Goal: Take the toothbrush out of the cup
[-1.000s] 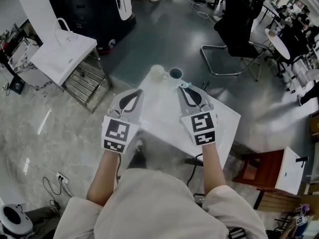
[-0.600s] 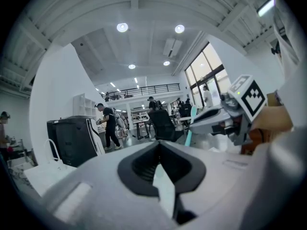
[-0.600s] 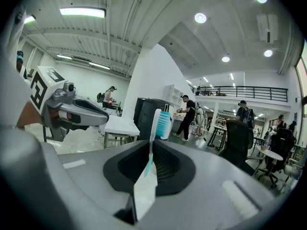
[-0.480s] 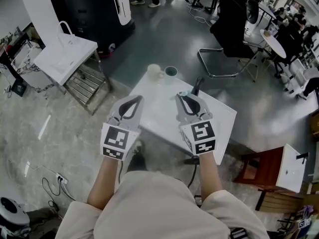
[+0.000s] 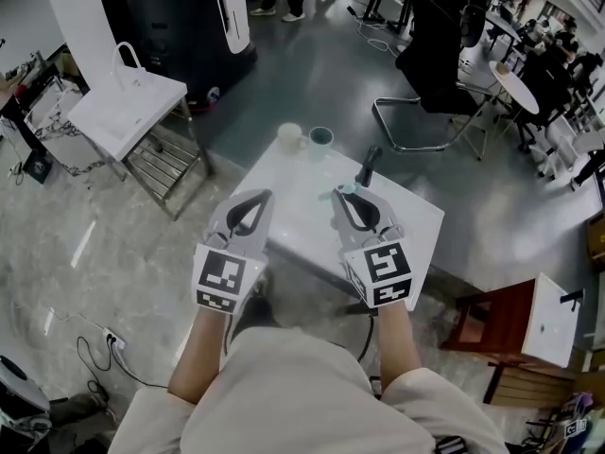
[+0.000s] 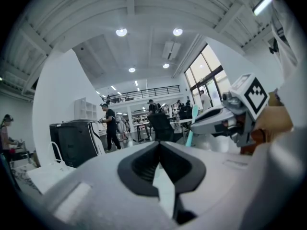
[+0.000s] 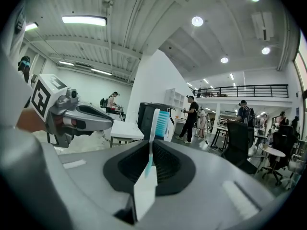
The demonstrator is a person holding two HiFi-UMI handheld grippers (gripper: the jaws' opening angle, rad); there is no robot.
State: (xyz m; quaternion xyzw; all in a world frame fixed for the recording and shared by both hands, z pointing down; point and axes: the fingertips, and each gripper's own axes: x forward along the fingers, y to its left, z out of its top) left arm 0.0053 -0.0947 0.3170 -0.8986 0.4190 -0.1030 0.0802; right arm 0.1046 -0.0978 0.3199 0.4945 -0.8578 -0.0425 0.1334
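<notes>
In the head view both grippers hover over a small white table [image 5: 299,212]. My right gripper [image 5: 342,193] is shut on a teal and white toothbrush [image 5: 340,188]. In the right gripper view the toothbrush [image 7: 154,128] stands upright between the pads, bristle head up, and my right gripper [image 7: 150,145] pinches its handle. Two cups stand at the table's far edge: a white mug [image 5: 290,137] and a teal-rimmed cup [image 5: 321,137], both well beyond the brush. My left gripper [image 5: 253,195] is shut and holds nothing; its tips [image 6: 159,143] meet. The right gripper [image 6: 225,121] and the toothbrush [image 6: 192,123] show in the left gripper view.
A dark object [image 5: 367,165] lies on the table's far right part. A white side table with a bag [image 5: 123,112] stands at the left, a black cabinet [image 5: 180,12] behind it, an office chair [image 5: 430,64] beyond the table, and a brown stool [image 5: 492,320] at the right.
My right gripper has drawn back from the cups towards the person, with the toothbrush still in it. The left gripper has kept its place beside it.
</notes>
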